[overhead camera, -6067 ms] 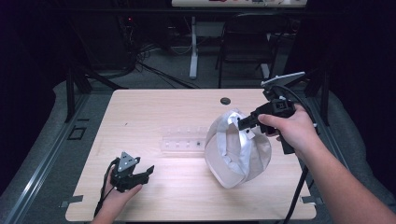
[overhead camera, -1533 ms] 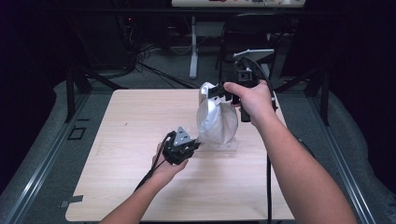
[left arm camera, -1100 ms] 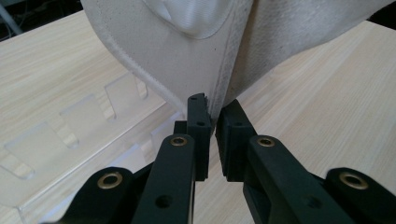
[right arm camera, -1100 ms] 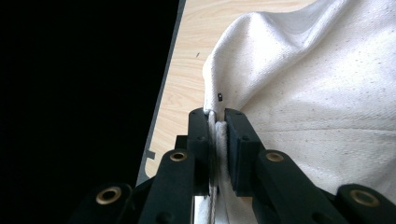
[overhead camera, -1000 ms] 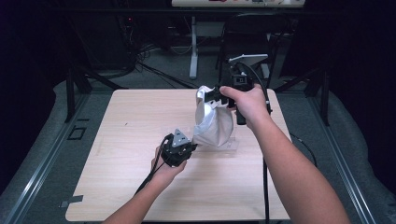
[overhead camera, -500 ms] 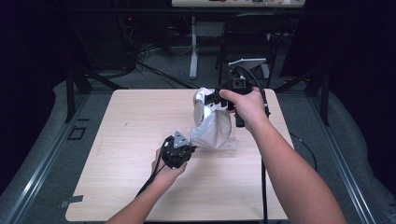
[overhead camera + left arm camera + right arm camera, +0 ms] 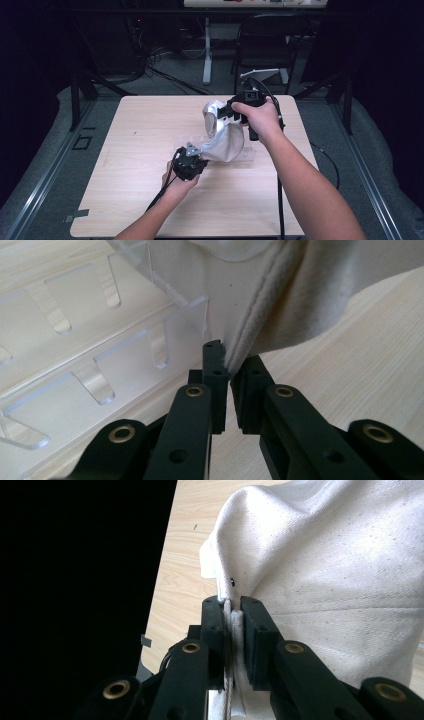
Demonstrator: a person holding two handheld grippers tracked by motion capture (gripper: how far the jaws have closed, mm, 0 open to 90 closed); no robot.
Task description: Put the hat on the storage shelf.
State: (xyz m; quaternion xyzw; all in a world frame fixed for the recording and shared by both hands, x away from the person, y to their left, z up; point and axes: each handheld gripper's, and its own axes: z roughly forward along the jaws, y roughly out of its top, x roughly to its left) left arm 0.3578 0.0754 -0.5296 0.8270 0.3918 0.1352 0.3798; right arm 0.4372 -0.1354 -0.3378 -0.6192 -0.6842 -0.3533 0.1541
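A white cloth bag (image 7: 226, 136) hangs over the middle of the wooden table (image 7: 130, 150), held by both grippers. My right gripper (image 7: 226, 111) is shut on its upper hem, and the fabric (image 7: 350, 570) spreads to the right of the pinched seam in the right gripper view. Lower down, my left gripper (image 7: 196, 153) is shut on the bag's bottom edge; the thick hem (image 7: 260, 325) runs down between its jaws in the left gripper view. A clear acrylic rack (image 7: 85, 355) with slotted dividers lies on the table under the bag.
The clear rack (image 7: 245, 156) shows partly to the right of the bag on the table. A black chair (image 7: 265, 45) and a desk leg stand on the floor beyond the far edge. Cables trail from both grippers toward the near edge.
My left gripper has drawn slightly toward the near left with the bag's lower edge in it. The right gripper has shifted a little left, and the bag now stretches between the two.
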